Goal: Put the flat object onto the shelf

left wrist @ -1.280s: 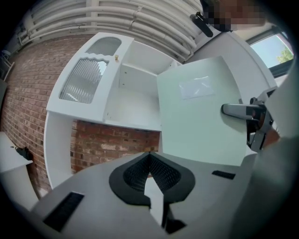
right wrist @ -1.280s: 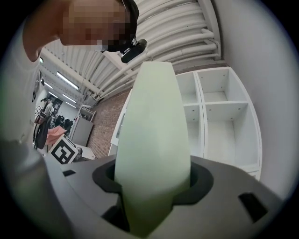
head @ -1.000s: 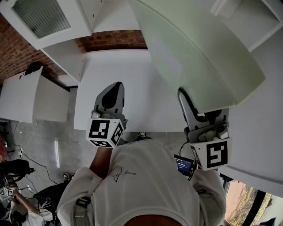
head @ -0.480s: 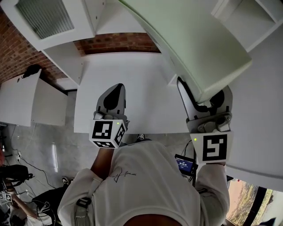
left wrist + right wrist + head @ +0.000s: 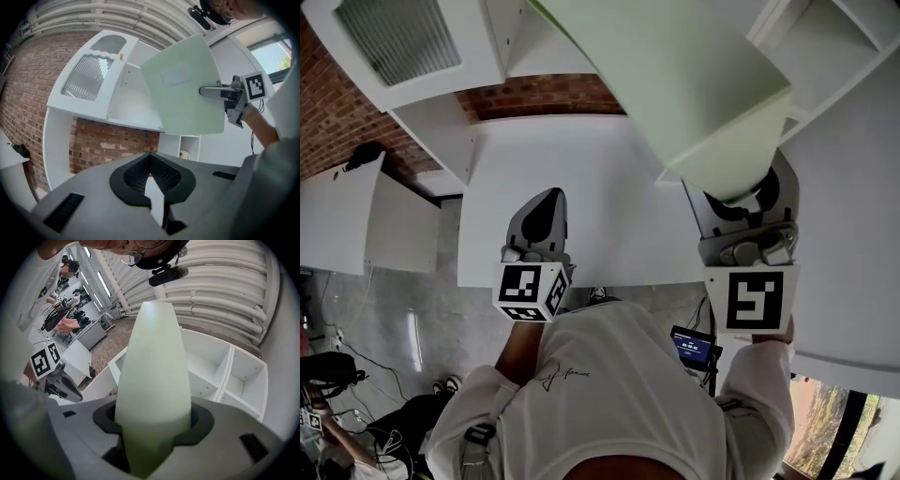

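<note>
Our right gripper (image 5: 739, 199) is clamped on the flat object (image 5: 675, 75), a pale green board. Its near edge sits deep between the pads, and the jaws stand wide around its thickness. In the right gripper view the board runs straight out from the jaws toward the white shelf (image 5: 220, 366), whose open compartments lie just past its far end.

Over the last second we have lifted this hand and rolled it, so its marker cube (image 5: 756, 300) now faces the head camera squarely. The board has swung up and away from the right side of the table (image 5: 581, 169) toward the shelf openings. We judge the carry to be nearly over and the lining-up just begun, with the board not yet resting on any shelf surface. From the head view we cannot tell whether its far edge already touches the unit, or which compartment it is bound for.

Our left gripper (image 5: 542, 208) has kept still, jaws together on nothing, level above the table and well apart from the board. The brick wall (image 5: 544, 92) shows behind.
</note>
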`<state>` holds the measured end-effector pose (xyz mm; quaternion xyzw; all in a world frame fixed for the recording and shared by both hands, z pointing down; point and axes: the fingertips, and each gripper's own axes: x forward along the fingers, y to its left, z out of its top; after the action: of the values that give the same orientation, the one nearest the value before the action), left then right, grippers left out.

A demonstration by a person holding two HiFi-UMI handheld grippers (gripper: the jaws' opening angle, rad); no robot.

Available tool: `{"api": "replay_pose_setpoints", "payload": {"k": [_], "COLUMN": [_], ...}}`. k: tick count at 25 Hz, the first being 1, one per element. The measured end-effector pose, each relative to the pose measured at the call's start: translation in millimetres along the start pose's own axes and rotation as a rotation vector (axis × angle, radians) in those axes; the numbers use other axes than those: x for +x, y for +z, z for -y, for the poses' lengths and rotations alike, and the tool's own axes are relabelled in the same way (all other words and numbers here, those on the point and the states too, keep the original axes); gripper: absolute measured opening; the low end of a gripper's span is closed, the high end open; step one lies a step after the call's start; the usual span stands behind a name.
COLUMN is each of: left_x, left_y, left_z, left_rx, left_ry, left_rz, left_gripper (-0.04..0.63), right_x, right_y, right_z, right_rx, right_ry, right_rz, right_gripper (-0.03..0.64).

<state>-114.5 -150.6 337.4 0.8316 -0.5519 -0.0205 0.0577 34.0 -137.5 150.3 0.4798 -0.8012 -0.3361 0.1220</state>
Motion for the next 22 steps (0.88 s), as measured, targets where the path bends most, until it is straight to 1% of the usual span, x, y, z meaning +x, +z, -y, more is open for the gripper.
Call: {"api": "replay_pose_setpoints", "payload": {"k": [6, 14, 22], "left_x": [-2.0, -2.3, -2.0], "left_y": [-2.7, 0.4, 3.0], "left_z": [-1.8, -0.9, 4.6], "left_rx": [-0.012, -0.014, -0.010], "left_ry": [-0.011, -0.018, -0.023], "left_rz": [-0.008, 0.002, 0.012], "left_gripper": [0.012, 0.012, 0.012], "right_x": [9.3, 21.1, 37.6], "right_y": [-0.5, -3.6, -9.0], "right_z": [2.2, 6.3, 8.5], "right_rx": [-0.115, -0.223, -0.344], "right_ry": [-0.027, -0.048, -0.069], "right_rz": [-0.036, -0.070, -0.079], "right_gripper": [0.265, 0.265, 0.265]}}
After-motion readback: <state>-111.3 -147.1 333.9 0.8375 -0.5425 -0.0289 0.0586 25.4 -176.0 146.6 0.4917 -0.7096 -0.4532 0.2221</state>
